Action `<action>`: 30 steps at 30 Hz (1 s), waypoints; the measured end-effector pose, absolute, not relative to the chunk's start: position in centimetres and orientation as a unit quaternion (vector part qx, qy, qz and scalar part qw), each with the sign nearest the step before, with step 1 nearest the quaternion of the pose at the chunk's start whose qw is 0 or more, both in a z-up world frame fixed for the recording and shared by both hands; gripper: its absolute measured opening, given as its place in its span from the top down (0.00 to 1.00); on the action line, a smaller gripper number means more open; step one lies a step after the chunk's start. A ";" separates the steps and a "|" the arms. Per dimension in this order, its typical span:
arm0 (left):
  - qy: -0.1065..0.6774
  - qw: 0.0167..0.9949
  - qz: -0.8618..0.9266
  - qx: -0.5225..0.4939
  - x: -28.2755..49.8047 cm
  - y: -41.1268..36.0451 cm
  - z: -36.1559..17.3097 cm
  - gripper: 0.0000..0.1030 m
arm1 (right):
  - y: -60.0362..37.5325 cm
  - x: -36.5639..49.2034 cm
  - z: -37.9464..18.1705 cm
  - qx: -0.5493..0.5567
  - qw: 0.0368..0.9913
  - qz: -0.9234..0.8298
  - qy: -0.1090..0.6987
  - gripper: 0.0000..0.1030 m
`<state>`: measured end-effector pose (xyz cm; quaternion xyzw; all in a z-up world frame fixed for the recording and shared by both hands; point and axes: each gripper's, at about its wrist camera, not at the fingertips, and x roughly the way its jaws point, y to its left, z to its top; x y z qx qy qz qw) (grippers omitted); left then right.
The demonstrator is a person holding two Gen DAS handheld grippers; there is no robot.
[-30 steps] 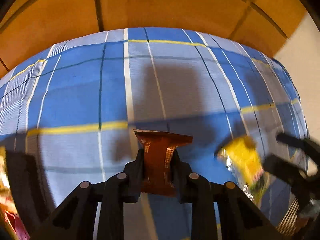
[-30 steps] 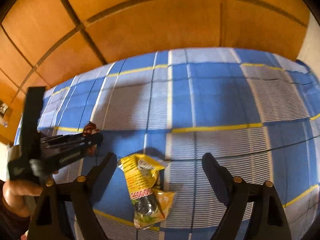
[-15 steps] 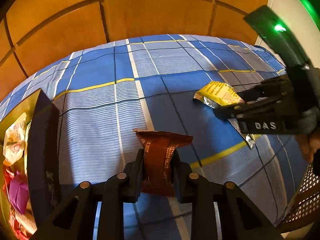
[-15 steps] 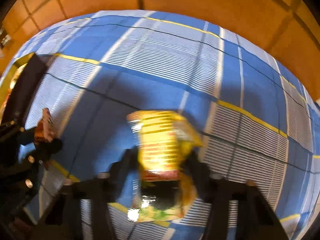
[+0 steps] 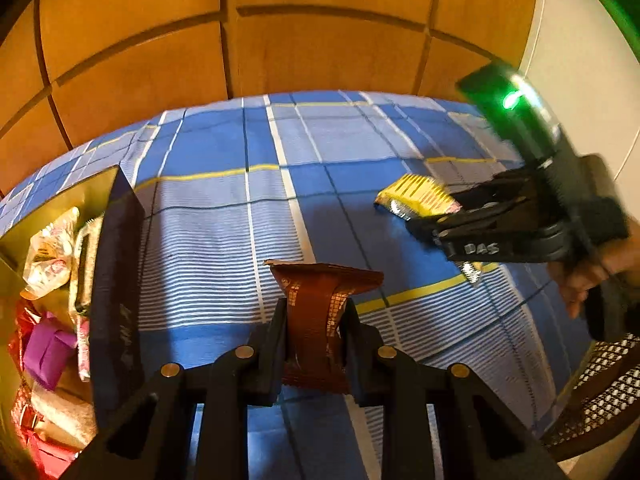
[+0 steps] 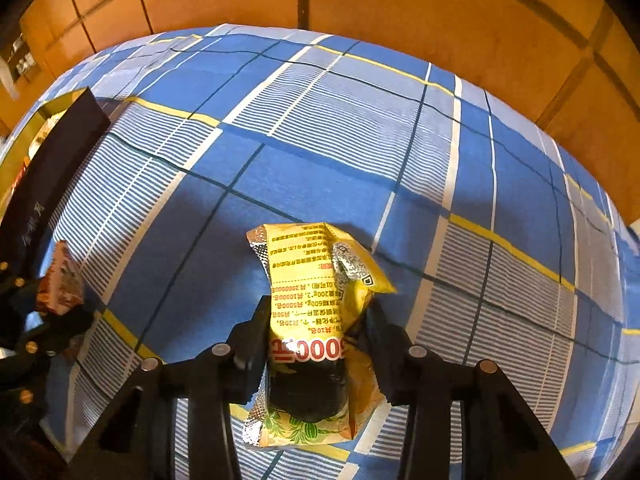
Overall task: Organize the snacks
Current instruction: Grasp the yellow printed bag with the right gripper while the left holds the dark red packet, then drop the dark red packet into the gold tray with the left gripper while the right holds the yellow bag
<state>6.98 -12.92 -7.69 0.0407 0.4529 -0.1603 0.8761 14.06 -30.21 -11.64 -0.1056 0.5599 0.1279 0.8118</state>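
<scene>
My left gripper [image 5: 314, 320] is shut on a brown snack packet [image 5: 320, 296], held upright above the blue plaid cloth. A dark box with a gold lining [image 5: 116, 280] stands just to its left and holds several wrapped snacks [image 5: 48, 248]. My right gripper [image 6: 316, 316] is shut on a yellow snack packet [image 6: 312, 292], its pads pressing the packet's middle. In the left wrist view that yellow packet [image 5: 416, 198] sticks out of the right gripper [image 5: 420, 226] at the right. In the right wrist view the brown packet [image 6: 60, 284] and the box [image 6: 52, 160] are at the left edge.
A blue plaid tablecloth [image 5: 224, 240] covers the table, and a wooden panelled wall [image 5: 280, 40] stands behind it. A person's hand [image 5: 580, 276] holds the right gripper's handle. A woven mesh surface [image 5: 600, 392] shows at the lower right, past the table edge.
The right gripper has come down and shut on the yellow packet that lay on the cloth. The left gripper has carried the brown packet leftward, and the box has come into view.
</scene>
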 end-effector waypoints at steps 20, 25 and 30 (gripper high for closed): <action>0.389 0.917 -0.089 -0.013 4.3 -4.3 -0.2 0.76 | -29.3 13.7 -11.7 -0.117 0.821 0.130 0.543 0.56; 0.396 0.915 -0.070 -0.043 3.4 -0.2 -0.2 0.76 | -28.9 13.3 -11.7 -0.125 0.824 0.130 0.537 0.56; 0.403 0.911 -0.015 -0.089 2.1 6.2 -0.7 0.76 | -28.7 12.9 -11.7 -0.129 0.826 0.130 0.533 0.56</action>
